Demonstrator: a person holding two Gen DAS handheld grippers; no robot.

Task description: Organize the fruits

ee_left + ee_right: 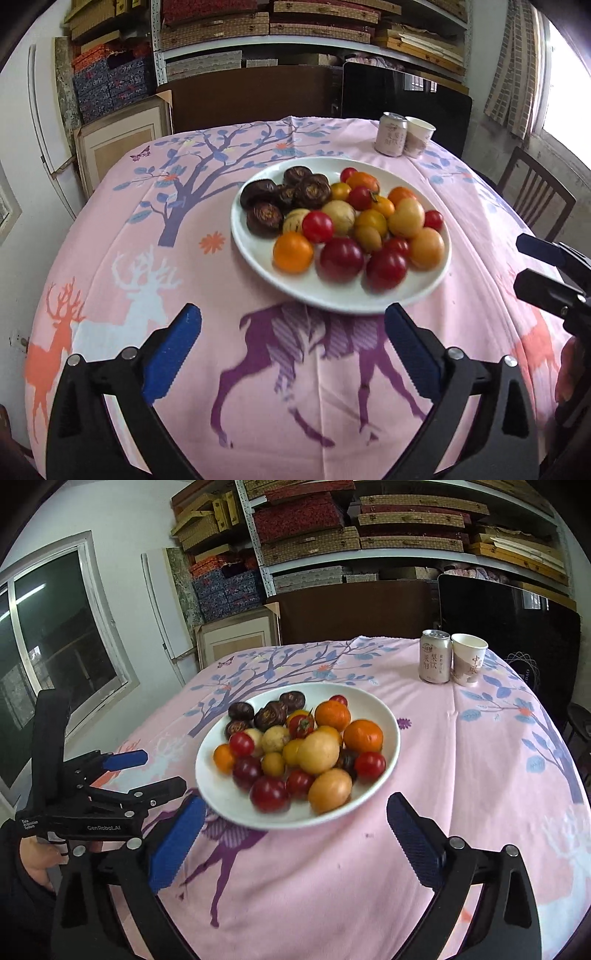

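- A white plate [255, 254] sits on a table covered with a pink tablecloth [258, 387], around the middle of the table and a little toward its near edge.
- The plate is heaped with fruit: red tomatoes [341, 258], small oranges [292, 252], pale yellow round fruits [406, 217] and a cluster of dark brown, wrinkled pieces [264, 218] on the plate's far left side.
- The tablecloth is printed with a purple deer [295, 354] by the near edge, white and orange deer toward the left edge, and a blue-leaved tree [207, 166] running to the far edge.
- The left gripper [293, 345] hangs above the near edge of the table with its blue fingers [171, 354] spread wide and nothing between them; the plate lies just beyond the tips.
- The right gripper [295, 832] is likewise spread wide and empty, with its blue fingers [177, 845] either side of the plate's near rim, though not touching it.
- In the right wrist view the body of the left gripper reads "GenRobot.AI", with a small label "Data Acquisition System"; a hand [37, 864] holds it from below.
- Near the far right corner of the table stand a drink can [436, 657] and a paper cup [468, 659], just beside each other. Both carry Chinese characters that I cannot read reliably.
- Behind the table are shelves [369, 528] stacked with woven and patterned boxes, and a dark screen [509, 627] leaning behind the can and cup.
- A wooden chair [535, 192] stands off the table's right edge.
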